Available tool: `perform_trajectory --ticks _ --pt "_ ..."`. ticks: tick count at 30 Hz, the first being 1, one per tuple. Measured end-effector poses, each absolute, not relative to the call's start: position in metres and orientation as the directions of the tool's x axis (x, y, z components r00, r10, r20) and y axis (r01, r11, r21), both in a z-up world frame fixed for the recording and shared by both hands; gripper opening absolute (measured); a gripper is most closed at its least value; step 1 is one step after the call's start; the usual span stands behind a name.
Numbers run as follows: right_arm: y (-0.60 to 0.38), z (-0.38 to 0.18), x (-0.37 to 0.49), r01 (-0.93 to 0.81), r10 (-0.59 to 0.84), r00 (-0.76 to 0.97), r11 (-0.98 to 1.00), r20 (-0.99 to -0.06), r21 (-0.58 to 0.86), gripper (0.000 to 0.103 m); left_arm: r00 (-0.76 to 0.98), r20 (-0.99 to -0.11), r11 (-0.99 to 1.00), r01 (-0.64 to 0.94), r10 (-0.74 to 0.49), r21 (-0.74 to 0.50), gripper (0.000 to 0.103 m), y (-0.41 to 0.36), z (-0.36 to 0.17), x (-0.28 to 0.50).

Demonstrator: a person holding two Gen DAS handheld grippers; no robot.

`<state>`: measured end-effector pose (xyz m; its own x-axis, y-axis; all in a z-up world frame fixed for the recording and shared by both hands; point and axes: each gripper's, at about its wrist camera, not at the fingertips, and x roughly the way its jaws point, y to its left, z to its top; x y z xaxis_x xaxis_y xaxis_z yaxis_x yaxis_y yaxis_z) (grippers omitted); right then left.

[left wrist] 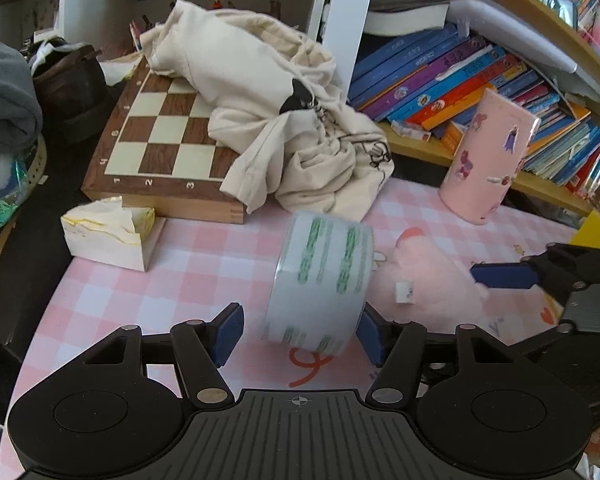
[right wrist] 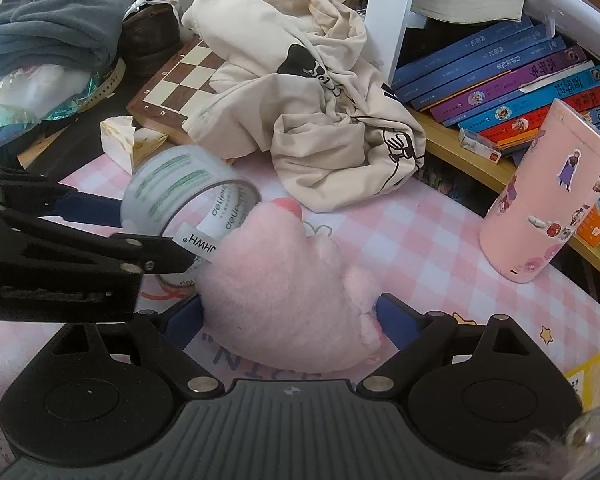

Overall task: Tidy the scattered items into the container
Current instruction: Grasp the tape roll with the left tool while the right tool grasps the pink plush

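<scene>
On the pink checked mat [left wrist: 180, 272], my right gripper [right wrist: 290, 320] straddles the fluffy pink plush toy [right wrist: 292, 280], jaws spread, not yet pinching. My left gripper [left wrist: 300, 330], also spread, flanks the tilted clear tape roll [left wrist: 324, 280]; one nudge could roll it away. No container identifiable.

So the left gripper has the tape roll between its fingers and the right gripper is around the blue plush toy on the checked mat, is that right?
Not quite: the plush toy is pink, not blue, as the right wrist view shows. The rest holds: the tape roll sits between the left gripper fingers, and the right gripper is around the toy on the checked mat.
</scene>
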<state>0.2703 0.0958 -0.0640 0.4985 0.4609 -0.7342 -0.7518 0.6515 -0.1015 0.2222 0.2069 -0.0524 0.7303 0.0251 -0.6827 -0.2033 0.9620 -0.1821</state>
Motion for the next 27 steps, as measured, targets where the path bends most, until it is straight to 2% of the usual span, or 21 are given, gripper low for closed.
perform_trajectory --ticks 2,5,9,13,19,27 --pt "0.096 -0.064 0.27 -0.753 0.46 0.499 0.65 -0.734 -0.104 0.091 0.729 -0.684 0.963 -0.203 0.026 -0.179 0.059 0.208 -0.056 0.225" --pt "0.094 -0.063 0.272 -0.758 0.464 0.495 0.645 -0.734 -0.104 0.089 0.726 -0.687 0.962 -0.2 0.021 -0.183 0.046 0.209 -0.061 0.228" --pt "0.092 -0.059 0.269 -0.764 0.469 0.496 0.636 -0.731 -0.11 0.076 0.721 -0.693 0.961 -0.189 -0.004 -0.201 0.045 0.211 -0.062 0.229" --pt "0.086 -0.055 0.267 -0.749 0.457 0.493 0.655 -0.741 -0.094 0.072 0.73 -0.683 0.959 -0.183 -0.016 -0.218 0.045 0.211 -0.055 0.223" --pt "0.069 -0.046 0.257 -0.729 0.453 0.467 0.684 -0.759 -0.041 0.067 0.744 -0.666 0.945 -0.171 -0.061 -0.278 0.044 0.21 -0.043 0.207" --pt "0.032 -0.038 0.212 -0.716 0.457 0.428 0.698 -0.779 0.016 0.067 0.733 -0.667 0.934 -0.134 -0.13 -0.33 0.042 0.202 -0.033 0.171"
